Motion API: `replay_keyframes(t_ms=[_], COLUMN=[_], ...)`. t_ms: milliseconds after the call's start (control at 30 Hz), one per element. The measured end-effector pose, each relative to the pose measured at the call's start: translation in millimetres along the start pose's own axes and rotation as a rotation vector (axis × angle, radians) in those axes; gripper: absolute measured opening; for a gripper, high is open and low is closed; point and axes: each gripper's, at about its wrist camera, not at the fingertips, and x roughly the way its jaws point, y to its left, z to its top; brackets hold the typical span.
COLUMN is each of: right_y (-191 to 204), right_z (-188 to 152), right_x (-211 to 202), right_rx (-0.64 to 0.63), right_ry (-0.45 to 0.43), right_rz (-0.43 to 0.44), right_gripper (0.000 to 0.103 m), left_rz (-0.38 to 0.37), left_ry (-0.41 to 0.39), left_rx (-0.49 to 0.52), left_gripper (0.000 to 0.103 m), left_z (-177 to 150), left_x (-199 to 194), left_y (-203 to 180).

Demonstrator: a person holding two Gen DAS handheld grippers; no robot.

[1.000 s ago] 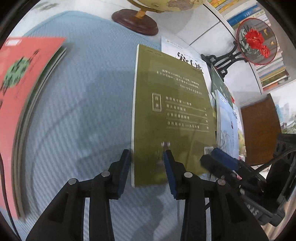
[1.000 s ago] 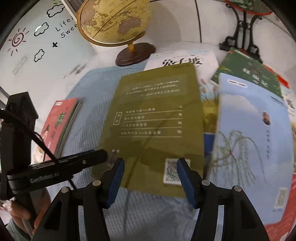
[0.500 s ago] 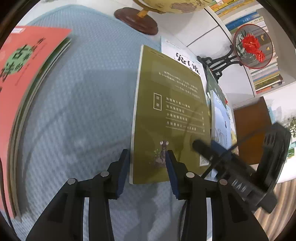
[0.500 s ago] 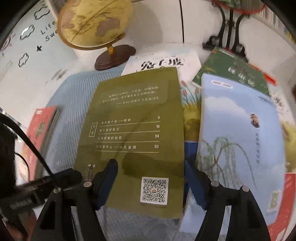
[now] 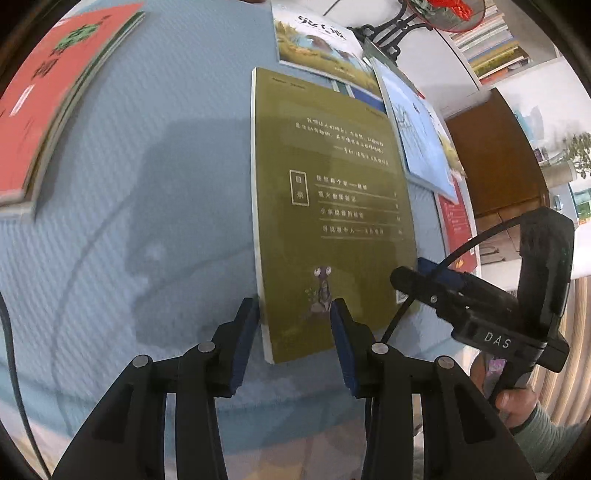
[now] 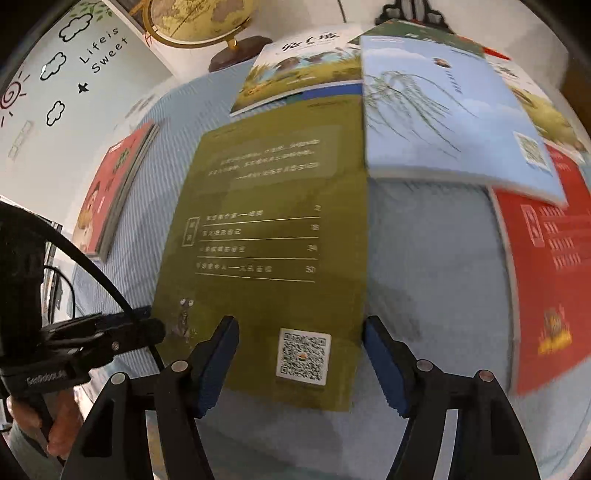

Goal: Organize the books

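An olive-green book (image 5: 332, 206) (image 6: 266, 240) hangs tilted over the blue cloth (image 5: 147, 184) and casts a shadow on it. My left gripper (image 5: 293, 332) is shut on its near left corner, one pad under the spine edge and one on the cover. From the right wrist view the left gripper (image 6: 147, 328) comes in from the left. My right gripper (image 6: 299, 354) straddles the book's near right corner around the QR code. Its jaws are closing, and the pads stand off the book. Its tip (image 5: 406, 275) shows at the book's right edge.
A red book stack (image 5: 44, 103) (image 6: 114, 192) lies at the left. Behind and to the right lie a landscape-cover book (image 6: 299, 74), a pale blue willow book (image 6: 443, 110) and a red book (image 6: 546, 277). A globe (image 6: 199, 18) stands at the back. A hand (image 5: 513, 402) holds the right gripper.
The olive book has come away from the pile toward me, in the left gripper's grip. Both grippers moved with it. The right jaws stand wider than a second ago. The right-hand red book now shows.
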Motion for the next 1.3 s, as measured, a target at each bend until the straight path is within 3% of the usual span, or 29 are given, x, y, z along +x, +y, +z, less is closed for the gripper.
replay_keyframes(t_ms=[267, 633, 933, 1133, 1300], right_y=[-1, -3, -39, -23, -5], right_z=[7, 15, 18, 20, 30], right_x=[4, 6, -1, -26, -44], right_rx=[-0.007, 0.023, 0.235, 0.189, 0.194], right_ry=[-0.097, -0.098, -0.078, -0.100, -0.114], right_rz=[-0.048, 0.033, 0.307, 0.366, 0.520], right_gripper=[0.061, 0.061, 0.060, 0.061, 0.061], left_rz=[0.014, -0.004, -0.028, -0.043, -0.080], left_ry=[-0.043, -0.039, -0.024, -0.008, 0.009], left_rx=[-0.032, 0.003, 0.021, 0.016, 0.001], left_gripper=[0.037, 0.037, 0.037, 0.037, 0.037], left_z=[2, 4, 3, 7, 11], left_x=[0, 2, 1, 1, 0], left_y=[3, 2, 5, 9, 17])
